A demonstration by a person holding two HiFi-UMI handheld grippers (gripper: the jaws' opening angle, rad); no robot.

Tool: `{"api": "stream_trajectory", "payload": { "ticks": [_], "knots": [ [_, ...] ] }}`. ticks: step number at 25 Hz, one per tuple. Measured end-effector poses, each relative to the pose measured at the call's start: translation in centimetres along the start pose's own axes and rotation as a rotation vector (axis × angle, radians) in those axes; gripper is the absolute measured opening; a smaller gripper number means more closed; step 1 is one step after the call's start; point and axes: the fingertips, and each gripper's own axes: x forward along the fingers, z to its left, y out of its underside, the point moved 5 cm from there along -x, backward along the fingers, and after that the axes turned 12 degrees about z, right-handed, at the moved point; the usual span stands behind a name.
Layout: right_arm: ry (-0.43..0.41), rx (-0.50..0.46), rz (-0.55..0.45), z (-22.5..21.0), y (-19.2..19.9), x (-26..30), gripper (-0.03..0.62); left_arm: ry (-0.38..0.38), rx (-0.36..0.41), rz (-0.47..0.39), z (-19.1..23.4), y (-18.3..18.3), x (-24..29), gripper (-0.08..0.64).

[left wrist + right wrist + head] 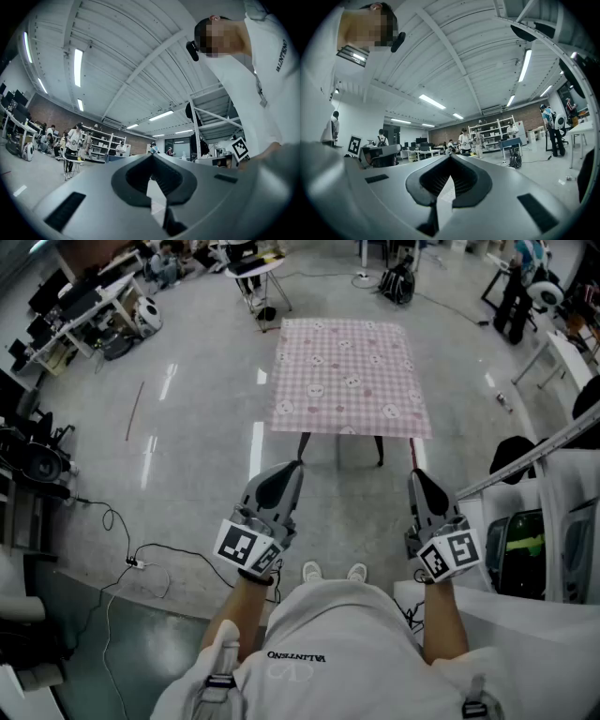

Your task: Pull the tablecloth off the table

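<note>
Both claws are closed and empty, left claw (292,468) and right claw (415,474), short of the bench's (380,452) near edge. The cloth (349,376) covers its top. Best to pinch both near corners and pull evenly.

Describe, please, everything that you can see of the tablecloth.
The tablecloth is a pink and white checked sheet, cloth by its look, printed with small pale round figures. It lies spread flat and covers the top of its table entirely, so that only the dark table legs show below its near edge, which hangs over a little. Nothing stands on it. The left gripper and the right gripper are short of it and do not touch it.
</note>
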Motion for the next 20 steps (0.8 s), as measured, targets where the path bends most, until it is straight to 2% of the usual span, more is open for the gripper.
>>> {"api": "stream_trajectory", "payload": {
  "ticks": [12, 15, 17, 20],
  "knots": [
    [0.060, -0.004, 0.009, -0.2, 0.2, 0.9, 0.011, 0.001, -0.005, -0.004, 1.0, 0.0, 0.1, 0.006],
    [0.070, 0.000, 0.014, 0.0, 0.5, 1.3, 0.011, 0.010, -0.009, 0.004, 1.4, 0.3, 0.2, 0.048],
    [0.070, 0.006, 0.028, 0.6, 0.6, 1.8, 0.046, 0.019, -0.018, 0.007, 1.9, 0.4, 0.1, 0.101],
    [0.074, 0.010, 0.039, 1.8, 0.6, 2.6, 0.075, 0.028, -0.026, 0.005, 2.8, 0.7, -0.2, 0.127]
  ]
}}
